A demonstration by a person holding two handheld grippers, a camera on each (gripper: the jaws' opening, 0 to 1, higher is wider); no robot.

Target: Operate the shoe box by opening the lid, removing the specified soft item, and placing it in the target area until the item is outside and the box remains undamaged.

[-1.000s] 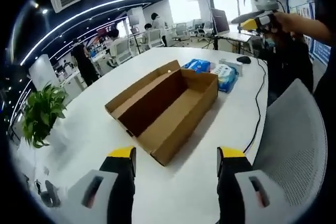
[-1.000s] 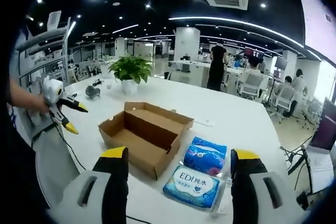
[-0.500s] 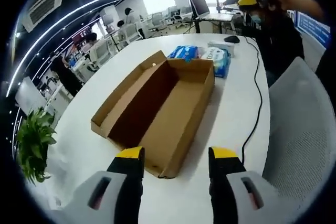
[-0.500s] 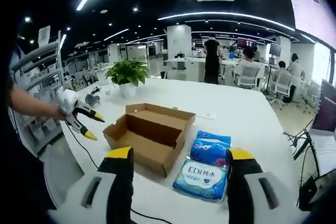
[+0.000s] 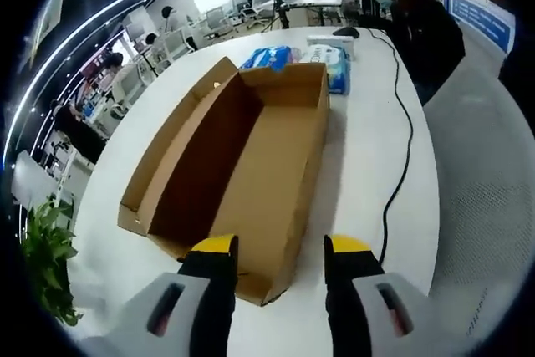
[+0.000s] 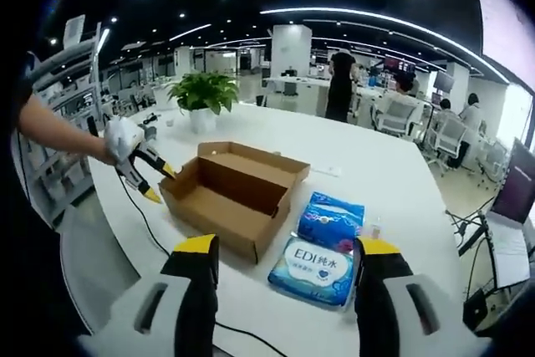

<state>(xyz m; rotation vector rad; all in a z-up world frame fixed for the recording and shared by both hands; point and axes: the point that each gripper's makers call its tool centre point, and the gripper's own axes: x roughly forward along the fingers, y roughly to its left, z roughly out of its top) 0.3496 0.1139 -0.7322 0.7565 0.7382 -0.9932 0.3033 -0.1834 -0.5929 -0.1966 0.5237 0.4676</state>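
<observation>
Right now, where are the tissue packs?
In the right gripper view, the tissue packs lie on the white table, just right of the open cardboard box.

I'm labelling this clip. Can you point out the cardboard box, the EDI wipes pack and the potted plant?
cardboard box (image 6: 219,219): right gripper view, its near outer side wall.
EDI wipes pack (image 6: 312,262): right gripper view, the white printed label.
potted plant (image 6: 203,91): right gripper view, its leaves.
</observation>
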